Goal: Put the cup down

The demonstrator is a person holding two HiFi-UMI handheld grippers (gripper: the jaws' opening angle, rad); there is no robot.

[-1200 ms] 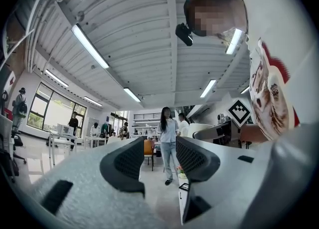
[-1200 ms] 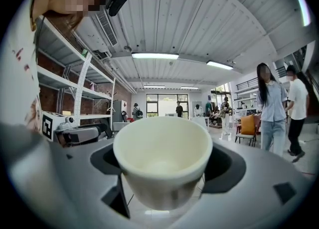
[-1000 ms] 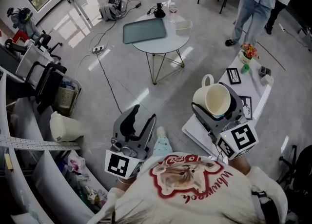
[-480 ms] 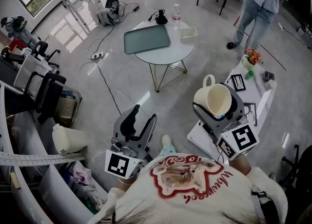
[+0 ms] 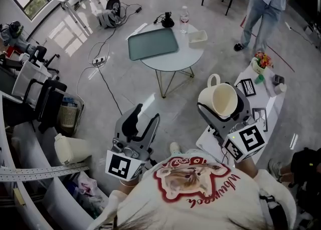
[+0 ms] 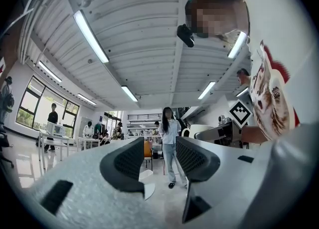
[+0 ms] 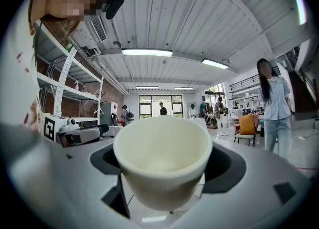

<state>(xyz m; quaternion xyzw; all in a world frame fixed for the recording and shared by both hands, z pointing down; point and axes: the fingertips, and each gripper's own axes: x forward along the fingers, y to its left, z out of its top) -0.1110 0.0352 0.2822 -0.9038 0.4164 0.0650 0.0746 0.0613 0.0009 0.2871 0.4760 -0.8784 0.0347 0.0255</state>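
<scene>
One cream handled cup is sitting clamped between the right gripper's closed-in pads, raised well above the glossy grey floor. Beside it, the left gripper is hanging empty, jaws apart. Loosening here is risking a fall and likely breakage.

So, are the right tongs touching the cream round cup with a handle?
Touching. The right gripper view shows the right tongs shut on the cream round cup, with a dark pad pressed against each side of its wall.
</scene>
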